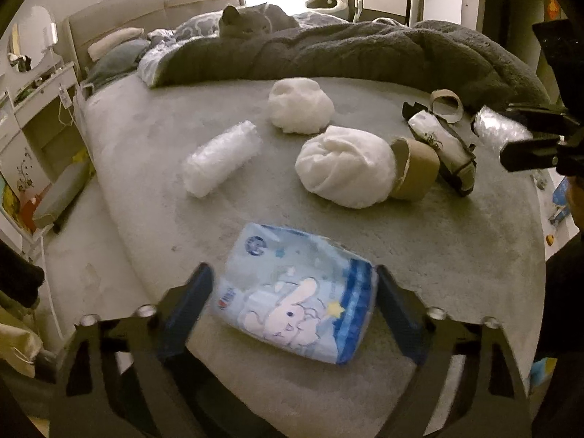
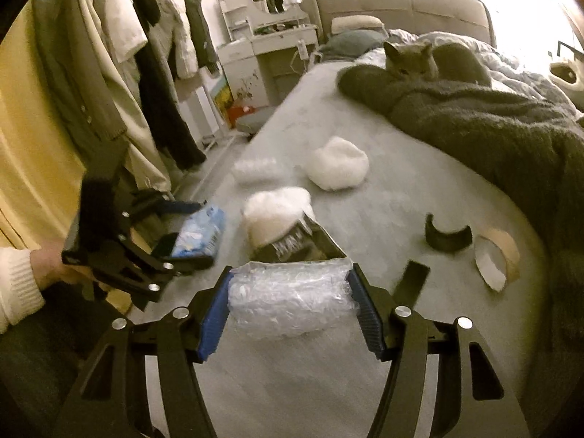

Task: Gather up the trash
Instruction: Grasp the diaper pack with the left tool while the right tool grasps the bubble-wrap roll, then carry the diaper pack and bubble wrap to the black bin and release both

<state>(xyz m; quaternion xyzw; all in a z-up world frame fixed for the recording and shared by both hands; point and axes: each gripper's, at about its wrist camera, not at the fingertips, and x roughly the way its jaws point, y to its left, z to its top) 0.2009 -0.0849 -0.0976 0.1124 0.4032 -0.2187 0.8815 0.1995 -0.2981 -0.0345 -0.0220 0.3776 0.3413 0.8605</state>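
Trash lies on a grey bed (image 1: 146, 138). My left gripper (image 1: 292, 284) is open with its fingers on either side of a blue tissue pack with a rabbit print (image 1: 295, 292); whether they touch it I cannot tell. It also shows in the right wrist view (image 2: 199, 235). My right gripper (image 2: 292, 284) has its blue pads against both ends of a bubble-wrap roll (image 2: 292, 292). Two white wads (image 1: 343, 168) (image 1: 299, 106), another bubble-wrap roll (image 1: 221, 157), a cardboard tube (image 1: 416, 168), a tape ring (image 1: 447, 104) and a dark wrapper (image 1: 441, 146) lie further on.
A grey cat (image 1: 255, 18) lies on a dark fuzzy blanket (image 1: 365, 54) at the far side of the bed. A dressing table with mirror (image 2: 270, 11) and hanging clothes (image 2: 120, 54) stand beside the bed. A black curved strip (image 2: 447, 237) lies near the tape ring (image 2: 496, 259).
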